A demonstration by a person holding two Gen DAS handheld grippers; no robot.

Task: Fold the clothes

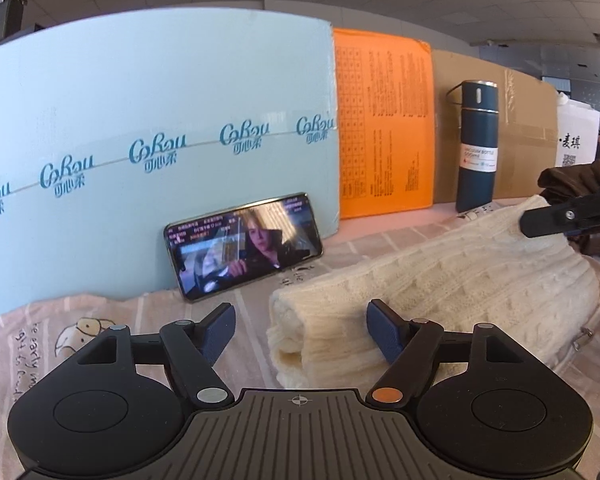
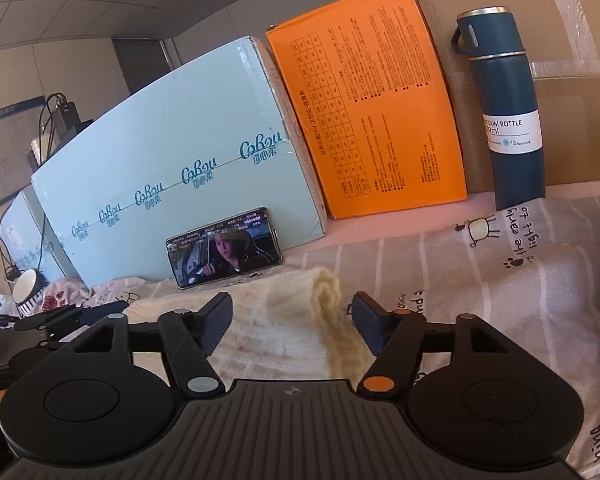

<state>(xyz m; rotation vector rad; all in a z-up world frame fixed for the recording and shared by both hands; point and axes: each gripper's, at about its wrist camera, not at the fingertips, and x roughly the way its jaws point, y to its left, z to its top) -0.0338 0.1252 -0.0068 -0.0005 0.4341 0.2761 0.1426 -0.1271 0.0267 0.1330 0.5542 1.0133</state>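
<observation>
Both your grippers stand with fingers spread wide, gripping nothing: your left gripper faces one end of the folded cream sweater, your right gripper the other. That sweater lies on the printed sheet, near the phone.

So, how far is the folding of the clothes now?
The cream knit sweater already lies folded into a thick bundle on the printed sheet. Nothing is in hand: the left hand-held gripper and the right hand-held gripper are both open at opposite ends of it. A brown garment behind looks unfolded, so it probably remains.
</observation>
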